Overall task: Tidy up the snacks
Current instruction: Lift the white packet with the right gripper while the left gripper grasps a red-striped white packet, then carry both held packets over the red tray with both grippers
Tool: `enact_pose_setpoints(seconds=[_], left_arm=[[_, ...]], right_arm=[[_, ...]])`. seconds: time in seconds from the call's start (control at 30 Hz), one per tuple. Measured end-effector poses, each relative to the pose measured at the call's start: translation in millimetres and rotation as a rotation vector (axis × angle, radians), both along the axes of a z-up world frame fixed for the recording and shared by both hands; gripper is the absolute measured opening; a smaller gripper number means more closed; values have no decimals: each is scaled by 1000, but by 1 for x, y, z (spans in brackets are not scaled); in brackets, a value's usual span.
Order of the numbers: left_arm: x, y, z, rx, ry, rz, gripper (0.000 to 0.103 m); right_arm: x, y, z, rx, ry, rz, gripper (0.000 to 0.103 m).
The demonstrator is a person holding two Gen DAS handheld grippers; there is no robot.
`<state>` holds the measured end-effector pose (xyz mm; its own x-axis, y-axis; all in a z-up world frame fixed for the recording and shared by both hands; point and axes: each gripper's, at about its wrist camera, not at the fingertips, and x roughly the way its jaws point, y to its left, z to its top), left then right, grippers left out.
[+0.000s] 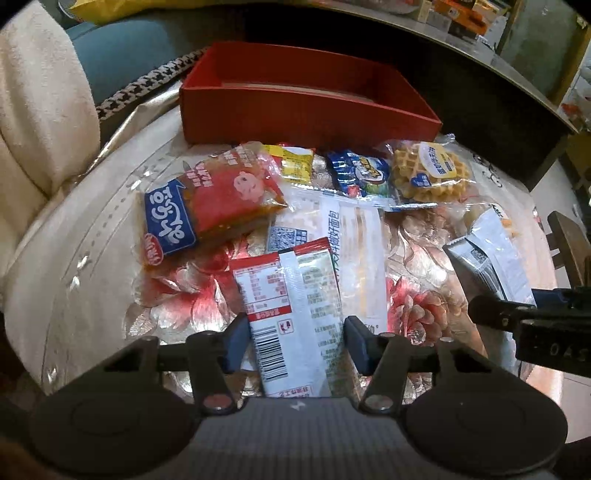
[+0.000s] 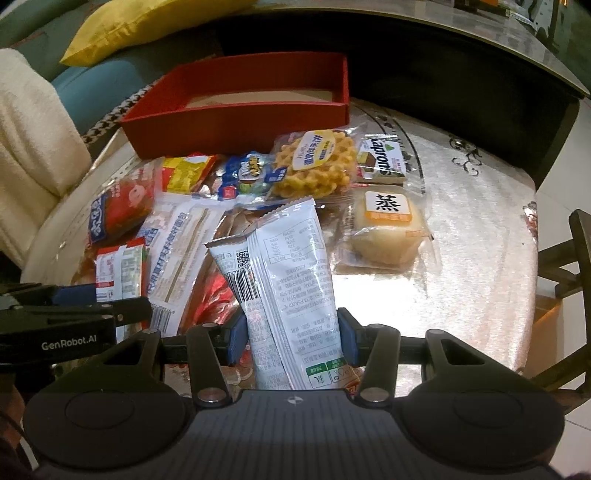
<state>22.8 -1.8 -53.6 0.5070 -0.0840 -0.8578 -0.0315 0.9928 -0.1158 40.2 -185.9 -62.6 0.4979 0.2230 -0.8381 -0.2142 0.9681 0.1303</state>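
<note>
My left gripper (image 1: 297, 343) is shut on a red-and-white snack packet (image 1: 291, 310), held over the table. My right gripper (image 2: 291, 341) is shut on a white-grey snack packet (image 2: 284, 280); that packet also shows in the left wrist view (image 1: 487, 258). An empty red box (image 1: 306, 99) stands at the far side of the table and shows in the right wrist view (image 2: 236, 114). Before it lie a red-and-blue packet (image 1: 210, 206), a yellow packet (image 1: 293, 162), a blue packet (image 1: 360, 173), a waffle (image 1: 430, 173) and a clear bread bag (image 1: 343, 236).
A steamed cake pack (image 2: 388, 232) and a green-labelled wafer pack (image 2: 384, 162) lie at the right. The floral tablecloth (image 2: 472, 258) covers a round table. A cream cushion (image 1: 33, 122) and a yellow pillow (image 2: 147, 22) sit at the left. A wooden chair (image 2: 580, 258) stands right.
</note>
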Motion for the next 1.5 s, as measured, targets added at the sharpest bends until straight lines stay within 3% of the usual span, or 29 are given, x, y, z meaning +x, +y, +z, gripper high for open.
enact_pose_setpoints(seconds=[0.1, 0.3, 0.5, 0.53, 0.63, 0.77, 1.03, 1.5], left_arm=[[1, 3, -3, -21, 28, 20, 50], [-6, 4, -14, -20, 85, 89, 69], [-15, 7, -21, -46, 94, 136, 70], [-16, 6, -21, -38, 90, 131, 70], [-18, 4, -18, -34, 83, 111, 53], [-19, 3, -10, -22, 61, 82, 48], [-28, 8, 16, -43, -32, 45, 47], [3, 13, 18, -68, -87, 28, 47]], right_arm=[[0, 1, 2, 7, -3, 6, 58], [0, 4, 2, 18, -1, 27, 58], [-2, 7, 3, 28, 2, 49, 58], [-2, 7, 3, 27, 2, 54, 58], [-4, 9, 5, 24, -6, 61, 58], [-5, 12, 5, 9, -13, 66, 58], [-4, 28, 4, -23, -19, 76, 58], [11, 36, 2, -15, -29, 52, 57]])
